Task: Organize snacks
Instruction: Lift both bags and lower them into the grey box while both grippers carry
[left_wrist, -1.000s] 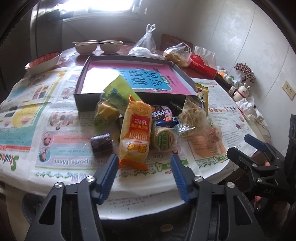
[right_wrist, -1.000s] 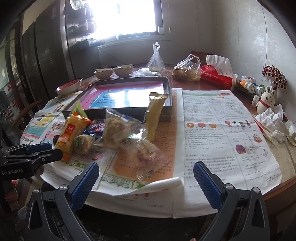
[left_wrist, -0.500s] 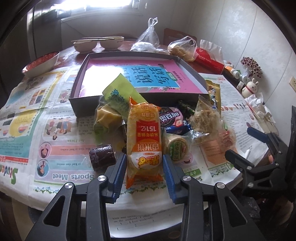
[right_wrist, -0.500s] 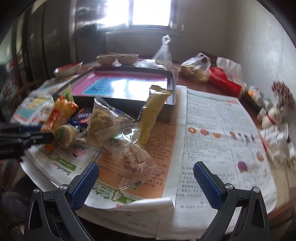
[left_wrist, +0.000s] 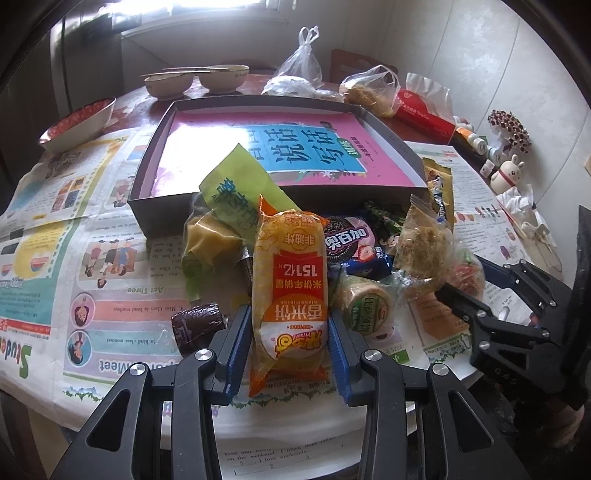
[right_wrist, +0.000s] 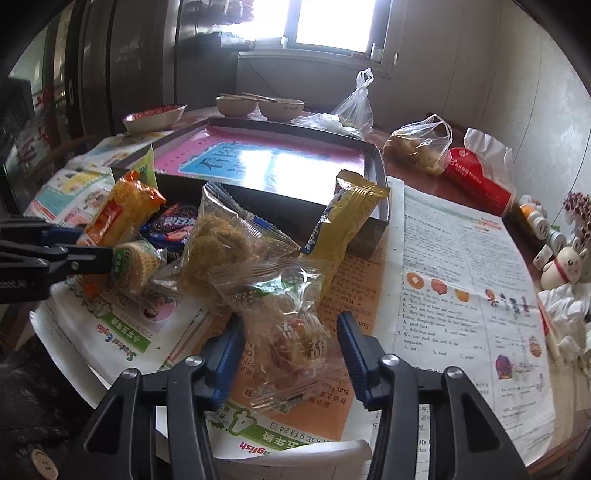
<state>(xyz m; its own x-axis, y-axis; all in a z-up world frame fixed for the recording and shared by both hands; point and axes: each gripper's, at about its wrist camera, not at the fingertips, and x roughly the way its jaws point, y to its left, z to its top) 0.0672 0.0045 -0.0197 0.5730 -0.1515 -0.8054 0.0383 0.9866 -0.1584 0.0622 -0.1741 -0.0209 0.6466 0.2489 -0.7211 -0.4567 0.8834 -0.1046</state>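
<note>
The left tongs (left_wrist: 288, 349) are clenched on the orange rice-cracker packet (left_wrist: 290, 291), which lies at the near edge of the surface (left_wrist: 258, 85) in front of the grey box (left_wrist: 166, 206). The right tongs (right_wrist: 290, 345) straddle a clear-wrapped pastry (right_wrist: 291, 325) near the same edge; whether their pads touch its wrapper I cannot tell. The other snacks are heaped between the two packets and the box's near wall.

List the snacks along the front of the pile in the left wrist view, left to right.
Dark brown wrapped block → orange rice cracker pack in the left gripper → round green-labelled cake → clear bag of crumbly pastry.
</note>
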